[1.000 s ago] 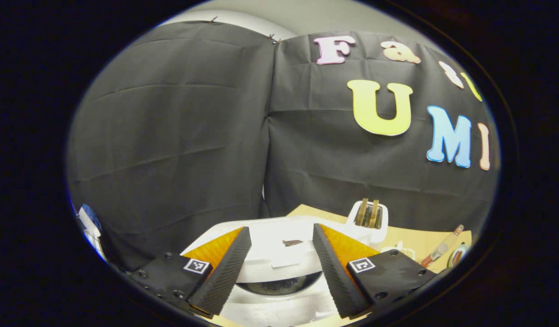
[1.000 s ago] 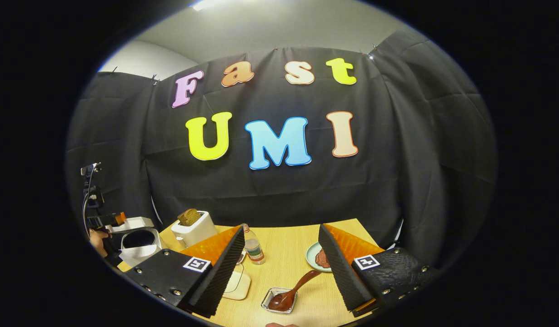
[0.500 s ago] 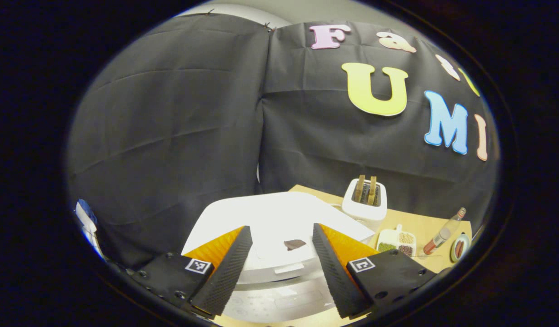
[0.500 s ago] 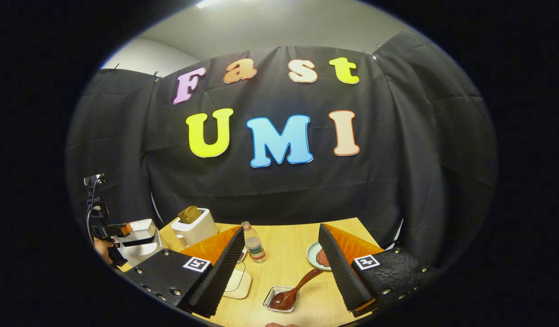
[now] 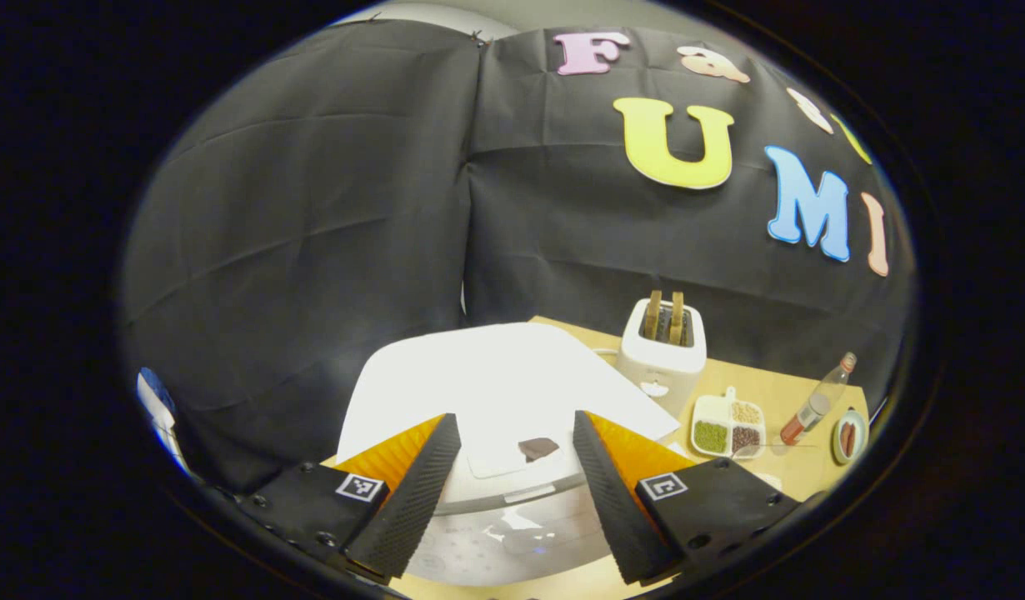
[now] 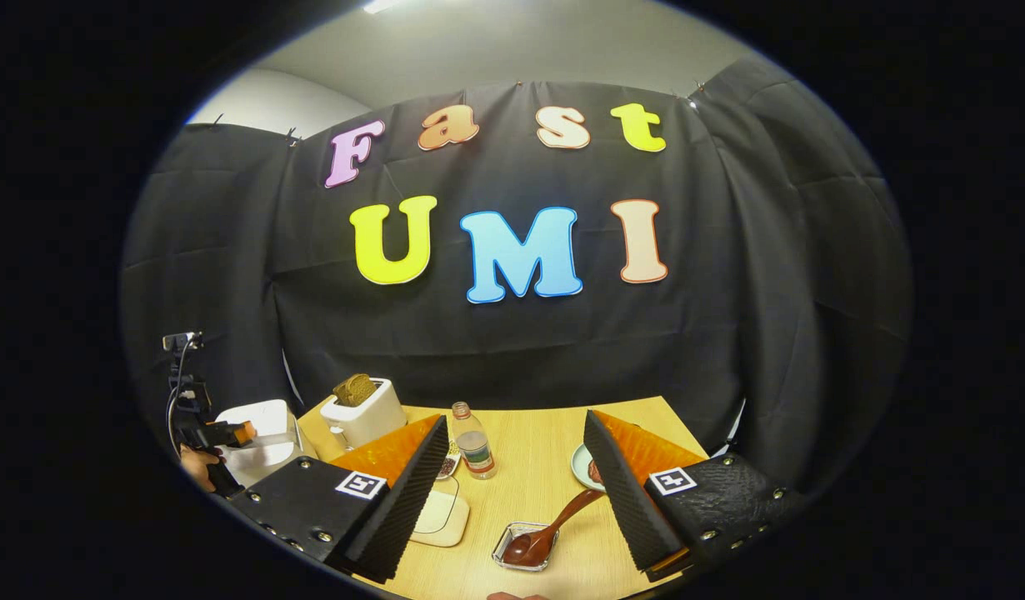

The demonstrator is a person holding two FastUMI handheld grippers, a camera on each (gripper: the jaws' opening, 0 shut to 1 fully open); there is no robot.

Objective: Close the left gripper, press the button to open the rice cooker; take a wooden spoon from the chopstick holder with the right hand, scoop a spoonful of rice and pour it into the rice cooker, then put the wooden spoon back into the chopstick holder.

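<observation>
From here the rice cooker point(image 5: 512, 392) loses its lower front behind the left gripper's fingers point(image 5: 412, 492), and the plate point(image 6: 581, 468) slips half out of sight behind the right gripper's finger point(image 6: 625, 492).

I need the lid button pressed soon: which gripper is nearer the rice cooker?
Left. The left gripper hangs right over the rice cooker; the right gripper is farther along the table, by the wooden spoon.

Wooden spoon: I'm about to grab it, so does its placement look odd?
Slightly: the wooden spoon lies slanted, bowl resting in a small clear dish, handle leaning over the rim, rather than standing upright.
</observation>
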